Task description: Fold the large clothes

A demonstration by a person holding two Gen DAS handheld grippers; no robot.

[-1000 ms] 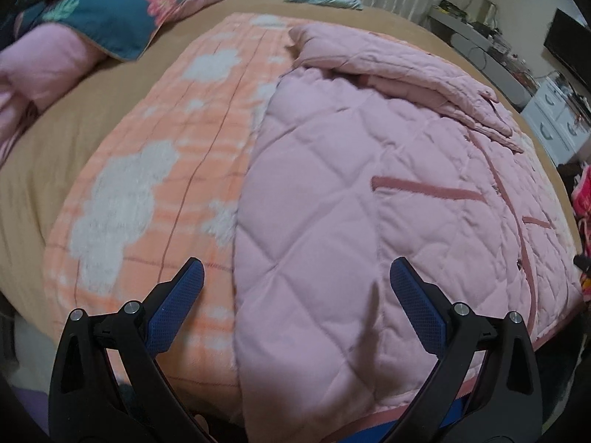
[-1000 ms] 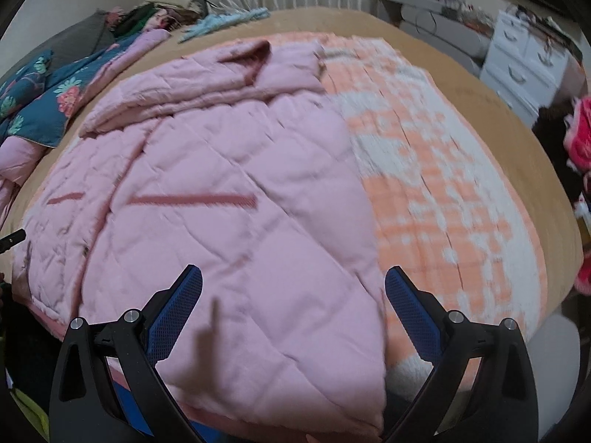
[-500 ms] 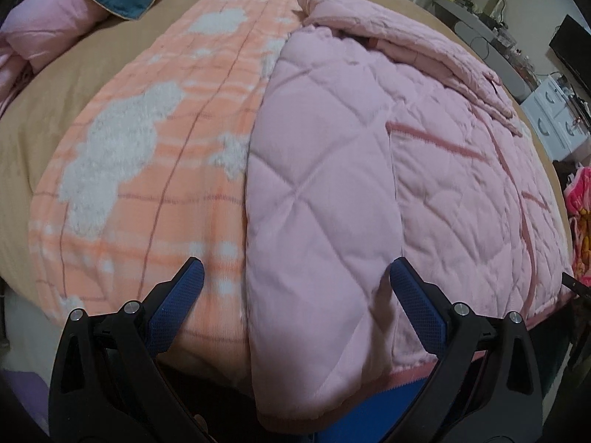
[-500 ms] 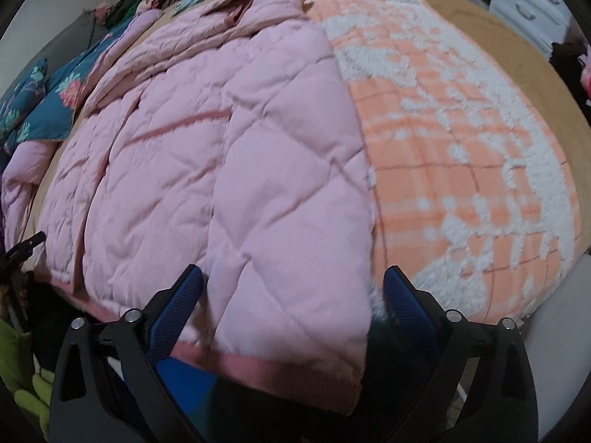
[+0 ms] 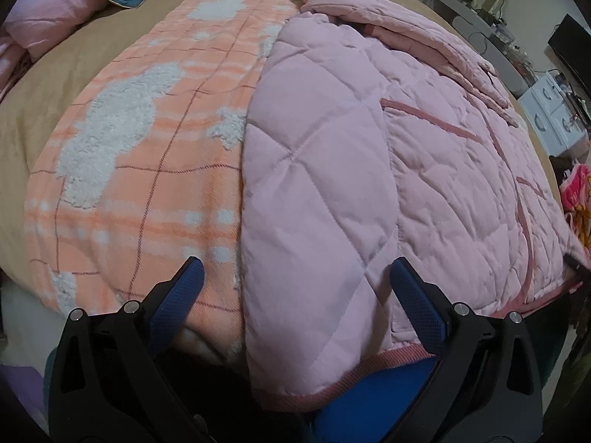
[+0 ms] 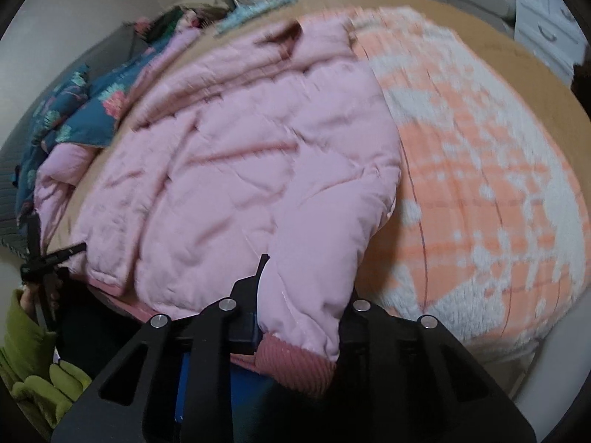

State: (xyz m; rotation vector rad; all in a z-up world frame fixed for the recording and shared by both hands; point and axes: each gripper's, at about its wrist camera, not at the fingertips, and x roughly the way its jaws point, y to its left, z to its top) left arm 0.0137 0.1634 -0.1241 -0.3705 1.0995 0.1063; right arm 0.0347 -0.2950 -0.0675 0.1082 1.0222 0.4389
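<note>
Nearest the right wrist camera, the right gripper (image 6: 295,317) is seen clamped on the near hem of the pink quilted jacket (image 6: 236,184) — its jaws have just been closing, and the puffy fabric with its ribbed darker-pink cuff band (image 6: 295,365) is bunched between them. That view is motion-blurred. At its far left edge a green sleeve (image 6: 22,336) and part of the other gripper's black frame are visible.

Nearest the left wrist camera, the left gripper (image 5: 295,284) is held with its blue-padded fingers (image 5: 415,297) wide apart over the jacket's near-left corner; nothing is pinched. One finger sits above the orange-and-white checked blanket (image 5: 147,170), the other above the jacket. Whether the pads touch the cloth cannot be told.

Further back, the jacket is spread front-up on the blanket, which lies over a tan bedsheet (image 5: 48,85). Darker pink pocket trims (image 5: 428,116) are shown on the jacket — its collar end is folded over at the far side.

Beyond that, a teal floral quilt (image 6: 88,110) and a pink pillow (image 5: 55,18) are piled at the bed's far-left edge. White drawers (image 5: 554,118) stand far right of the bed.
</note>
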